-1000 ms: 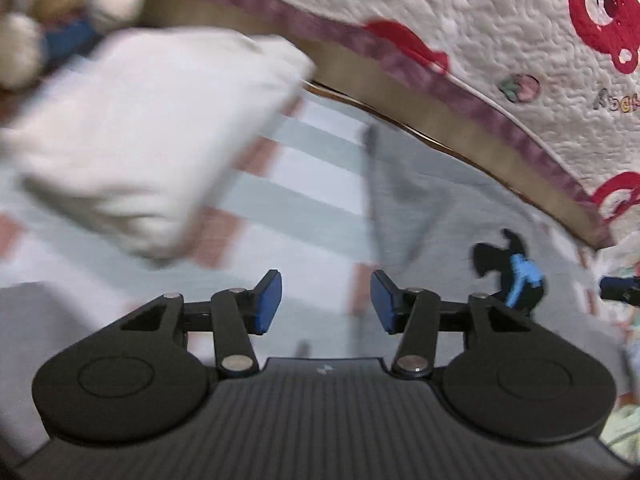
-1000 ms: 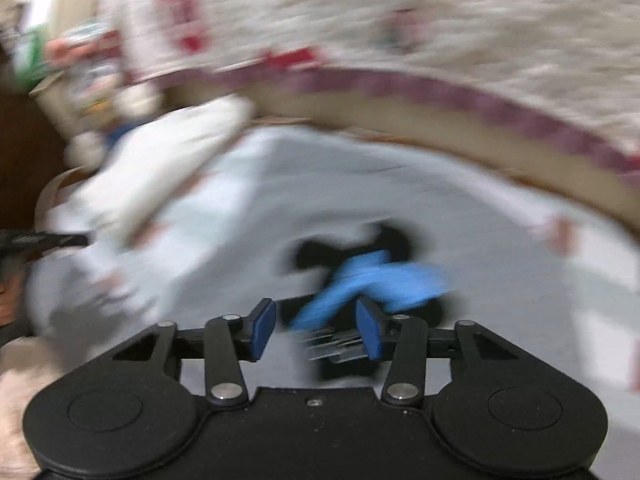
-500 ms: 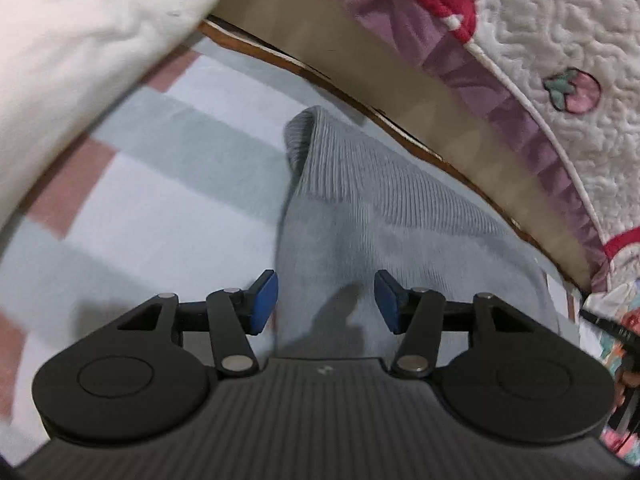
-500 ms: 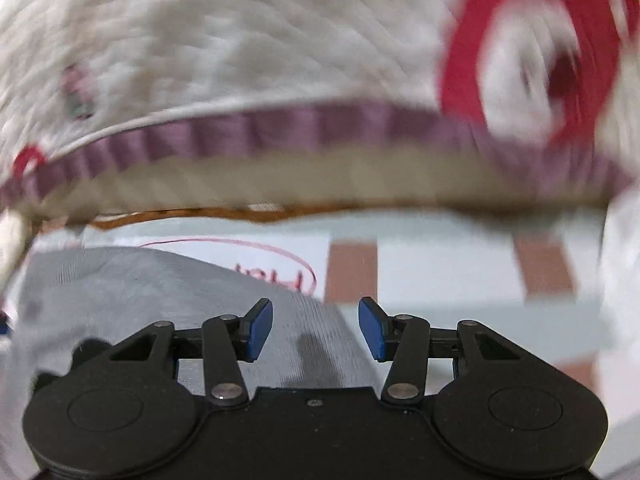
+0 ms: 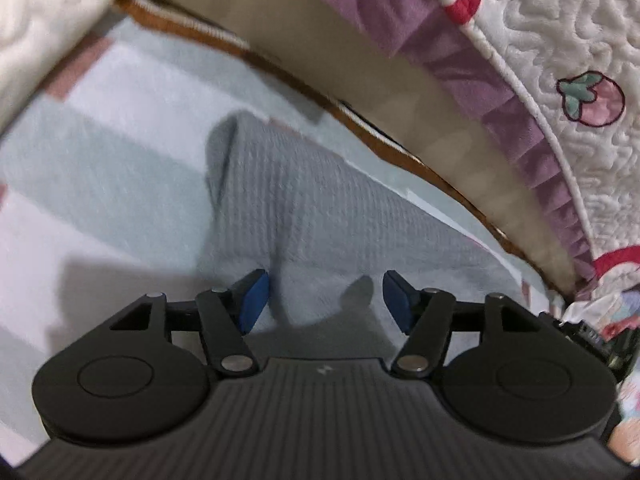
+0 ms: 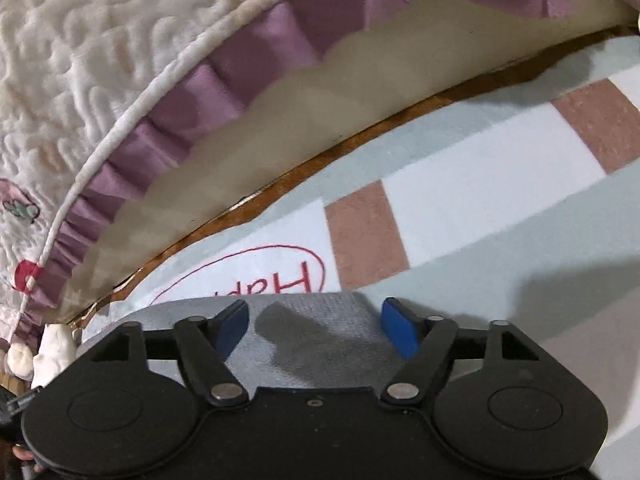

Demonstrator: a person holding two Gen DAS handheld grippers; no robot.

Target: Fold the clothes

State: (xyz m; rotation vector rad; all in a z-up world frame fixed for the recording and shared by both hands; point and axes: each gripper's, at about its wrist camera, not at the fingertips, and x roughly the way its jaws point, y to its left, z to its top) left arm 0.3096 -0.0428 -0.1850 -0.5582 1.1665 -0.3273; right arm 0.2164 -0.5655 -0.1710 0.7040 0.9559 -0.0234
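A white folded cloth (image 5: 52,20) is seen at the far left of the left wrist view, laid on the checked blanket (image 5: 100,184); whether it is a finished piece set aside cannot be told. To its right the grey ribbed garment (image 5: 304,200) is spread flat on that blanket, a raised fold running along its left edge, and its far edge lies near the brown trim of the quilted cover (image 5: 560,60). The left gripper (image 5: 324,300) is held low over the garment, pointing steeply down, its jaws spread with nothing pinched; they have just been opening. Grey cloth lies under and between the pads without being pressed. The placing is judged to be a reach for the near left part of the garment

In the right wrist view the quilted cover (image 6: 80,60) hangs at left, its purple frill above the blanket. The right gripper (image 6: 314,328) is poised over the garment's (image 6: 320,320) corner beside a red stitched oval (image 6: 256,272), jaws spread wide and having just been opening, cloth below them but not gripped. Both grippers are judged to be set for a two-point pick-up, so that the garment may be lifted evenly and folded

No containers are clearly seen; a brown woven shape at the lower left edge cannot be identified
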